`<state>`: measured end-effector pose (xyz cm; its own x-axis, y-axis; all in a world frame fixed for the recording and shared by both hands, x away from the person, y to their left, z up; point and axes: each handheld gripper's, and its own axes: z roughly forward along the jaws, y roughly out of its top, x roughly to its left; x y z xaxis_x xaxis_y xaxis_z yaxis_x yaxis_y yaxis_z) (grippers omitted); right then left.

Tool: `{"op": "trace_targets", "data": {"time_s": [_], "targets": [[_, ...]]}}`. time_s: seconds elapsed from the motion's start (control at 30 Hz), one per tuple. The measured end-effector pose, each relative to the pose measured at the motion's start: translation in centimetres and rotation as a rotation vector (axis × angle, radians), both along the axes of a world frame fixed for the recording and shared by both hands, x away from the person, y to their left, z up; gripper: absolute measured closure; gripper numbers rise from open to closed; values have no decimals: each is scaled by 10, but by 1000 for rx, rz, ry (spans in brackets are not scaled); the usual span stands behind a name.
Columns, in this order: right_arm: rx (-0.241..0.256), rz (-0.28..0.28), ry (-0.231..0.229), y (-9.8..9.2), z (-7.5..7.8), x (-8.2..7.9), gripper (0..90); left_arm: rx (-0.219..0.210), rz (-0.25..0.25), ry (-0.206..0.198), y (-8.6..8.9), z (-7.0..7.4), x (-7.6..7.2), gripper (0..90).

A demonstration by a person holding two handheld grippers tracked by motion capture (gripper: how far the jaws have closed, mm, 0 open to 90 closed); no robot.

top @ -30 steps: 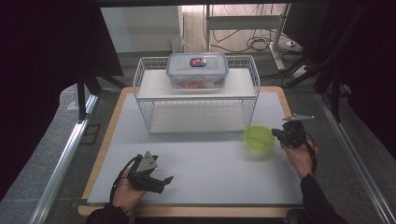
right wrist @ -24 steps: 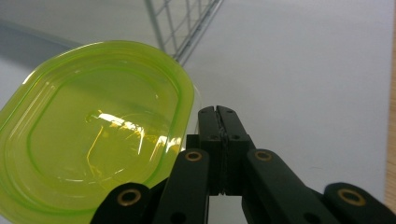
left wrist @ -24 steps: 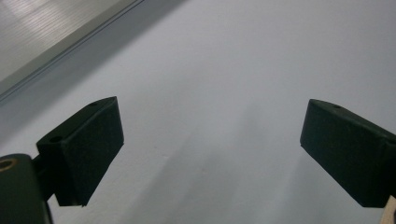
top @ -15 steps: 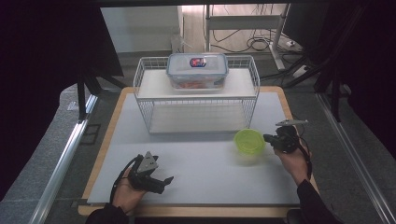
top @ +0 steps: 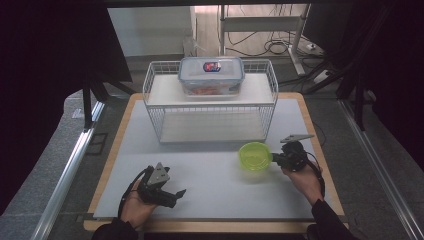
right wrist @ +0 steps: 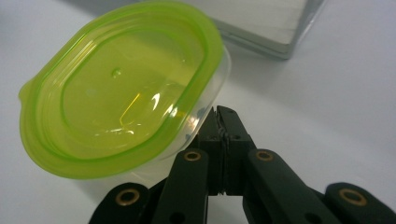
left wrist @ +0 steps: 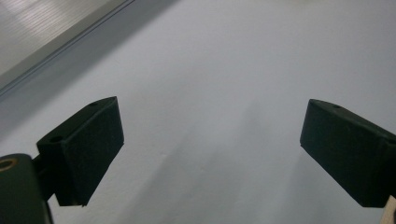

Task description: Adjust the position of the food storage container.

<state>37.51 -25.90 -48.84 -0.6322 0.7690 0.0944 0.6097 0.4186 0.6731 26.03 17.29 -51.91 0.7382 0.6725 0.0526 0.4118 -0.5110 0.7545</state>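
Your black two-jaw left gripper point(top: 176, 194) and right gripper point(right wrist: 223, 122) carry grey triangular plates, brass-coloured rivets, and black cables.

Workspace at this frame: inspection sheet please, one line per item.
Surface: pale grey mat on a wood-edged table, bare in front of the left jaws.
Job's things: green-lidded tub on the mat, lid on, tilted in the right gripper view.
Clutter: white wire rack at the back; a clear lidded box on its top shelf.
Grippers: left gripper rests low on the mat, jaws wide apart, nothing between them. Right gripper has jaws pressed together at the tub's rim; whether the rim is pinched cannot be told.
Cables: black lead loops at the right wrist; loose cables on the floor behind.
Surroundings: dark screens on both sides, metal rails along the floor.
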Motion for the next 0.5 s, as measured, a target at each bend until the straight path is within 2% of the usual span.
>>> {"op": "trace_targets", "data": {"time_s": [0.1, 0.23, 0.4, 0.5], "targets": [[-11, 14, -5, 4, -2, 0, 895, 0, 0, 1, 0, 0, 0, 61], [-25, 1, 21, 2, -8, 3, 895, 1, 0, 2, 0, 0, 0, 60], [10, 1, 57, 0, -17, 7, 892, 5, -2, 6, -1, -1, 0, 61], [8, 17, 58, 4, -20, 7, 892, 4, -2, 8, -1, -1, 1, 61]]}}
